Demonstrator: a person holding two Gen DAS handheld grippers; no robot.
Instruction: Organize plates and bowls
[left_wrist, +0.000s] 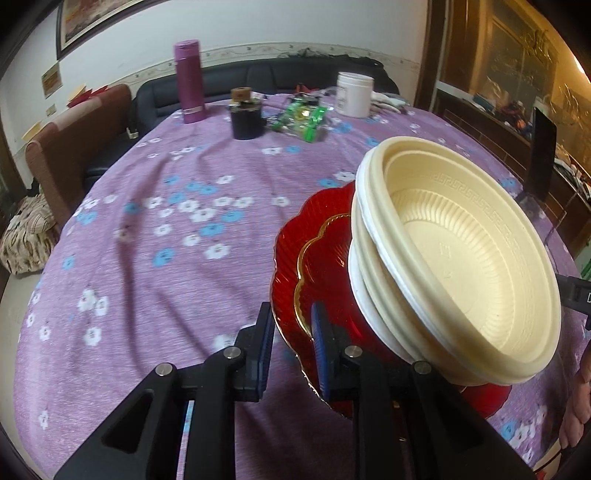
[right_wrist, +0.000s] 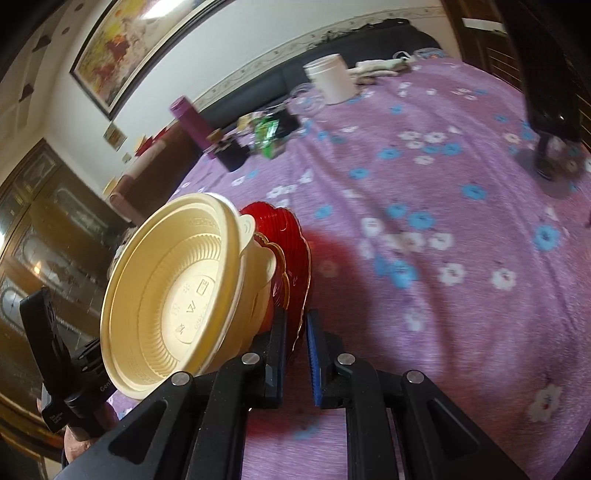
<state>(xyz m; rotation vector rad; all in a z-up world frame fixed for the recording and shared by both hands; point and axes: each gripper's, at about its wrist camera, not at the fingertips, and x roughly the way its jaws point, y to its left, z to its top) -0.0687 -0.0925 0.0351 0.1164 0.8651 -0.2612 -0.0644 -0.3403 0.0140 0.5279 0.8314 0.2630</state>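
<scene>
Both grippers clamp the red plate (left_wrist: 321, 280) from opposite rims: left gripper (left_wrist: 293, 332) and right gripper (right_wrist: 295, 332), jaws pinched tight, stacked cream bowls (left_wrist: 461, 258) riding tilted above the purple floral surface (left_wrist: 166, 240).

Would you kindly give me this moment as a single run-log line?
left gripper: shut on red plate | right gripper: shut on red plate | load: cream bowls stacked on plate, tilted | over purple tablecloth
</scene>
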